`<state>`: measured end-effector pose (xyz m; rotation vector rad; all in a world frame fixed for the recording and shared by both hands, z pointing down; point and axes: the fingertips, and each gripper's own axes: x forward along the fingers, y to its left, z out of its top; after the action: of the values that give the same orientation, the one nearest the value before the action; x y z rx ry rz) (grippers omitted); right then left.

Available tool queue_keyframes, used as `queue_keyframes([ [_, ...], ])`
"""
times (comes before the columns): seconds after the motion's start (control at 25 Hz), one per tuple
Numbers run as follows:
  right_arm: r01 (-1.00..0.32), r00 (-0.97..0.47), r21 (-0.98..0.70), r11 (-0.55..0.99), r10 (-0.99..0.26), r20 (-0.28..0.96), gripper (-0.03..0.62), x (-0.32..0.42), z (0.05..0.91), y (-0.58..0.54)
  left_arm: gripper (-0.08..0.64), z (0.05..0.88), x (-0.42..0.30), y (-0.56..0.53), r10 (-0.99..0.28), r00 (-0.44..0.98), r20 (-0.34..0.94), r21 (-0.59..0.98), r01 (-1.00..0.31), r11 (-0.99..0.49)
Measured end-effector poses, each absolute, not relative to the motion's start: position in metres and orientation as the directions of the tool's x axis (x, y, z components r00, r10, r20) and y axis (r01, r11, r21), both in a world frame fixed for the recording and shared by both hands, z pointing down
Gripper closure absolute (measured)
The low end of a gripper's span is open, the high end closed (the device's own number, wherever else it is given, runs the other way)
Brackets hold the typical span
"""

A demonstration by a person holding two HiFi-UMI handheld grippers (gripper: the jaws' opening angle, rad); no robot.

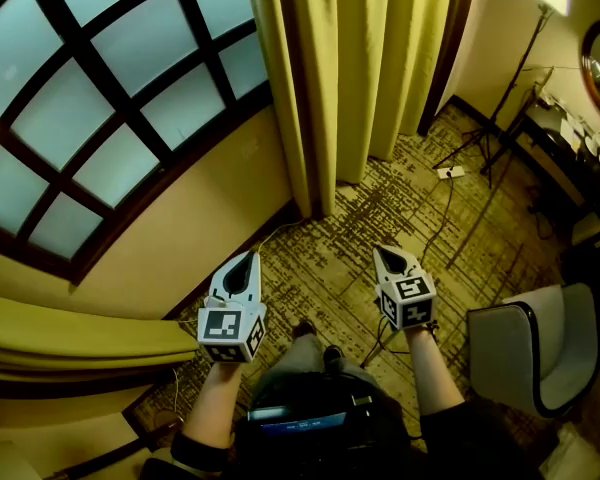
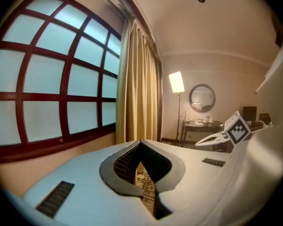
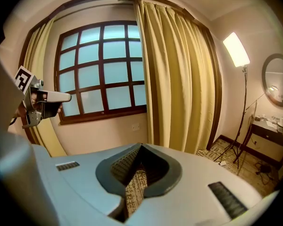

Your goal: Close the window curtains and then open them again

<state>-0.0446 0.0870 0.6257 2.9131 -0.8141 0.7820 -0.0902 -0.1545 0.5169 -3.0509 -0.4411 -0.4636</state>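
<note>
White plastic left gripper (image 2: 140, 144): you hold its jaws clenched together on nothing. Only the brown patterned carpet (image 2: 145, 182) shows through the gap behind the pads, so it is being carried, not used.
White plastic right gripper (image 3: 140, 148): also clenched and empty, held level with the left one and well apart from any cloth.
Aim: both point slightly down toward the wall under the window, which reads as a carrying pose and not a reach.
Mustard-yellow pleated right curtain (image 3: 179, 79): gathered in a tight bunch at the window's right edge and hanging to the floor, ahead of your right gripper.
Mustard-yellow left curtain (image 1: 70, 340): bunched at the opposite edge, near your left gripper but not touched.
Dark-framed gridded window (image 1: 100, 98): bare between the two bunches, so the curtains stand open.
Stage: from this alone, you either have the closing pull ahead of you or have finished reopening. I cannot tell which.
</note>
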Motion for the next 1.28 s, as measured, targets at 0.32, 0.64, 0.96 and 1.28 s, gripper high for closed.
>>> queue_keyframes([
  [0.32,-0.511,0.717,-0.079,-0.856,-0.475,0.511,0.577,0.007,0.632,0.069,0.572,0.527,-0.009,-0.151,0.34,0.896,0.284,0.065,0.336,-0.94],
  [0.64,-0.517,0.728,-0.025,-0.856,-0.455,0.512,0.577,0.086,0.614,0.04,0.571,0.524,0.073,-0.162,0.391,0.89,0.237,0.082,0.382,-0.92],
  [0.96,-0.531,0.753,0.018,-0.847,-0.462,0.468,0.577,0.146,0.583,0.023,0.572,0.517,0.126,-0.167,0.413,0.887,0.206,0.091,0.403,-0.911],
  [1.28,-0.589,0.734,0.01,-0.808,-0.529,0.426,0.577,0.208,0.568,0.02,0.571,0.513,0.174,-0.151,0.381,0.904,0.191,0.043,0.381,-0.924],
])
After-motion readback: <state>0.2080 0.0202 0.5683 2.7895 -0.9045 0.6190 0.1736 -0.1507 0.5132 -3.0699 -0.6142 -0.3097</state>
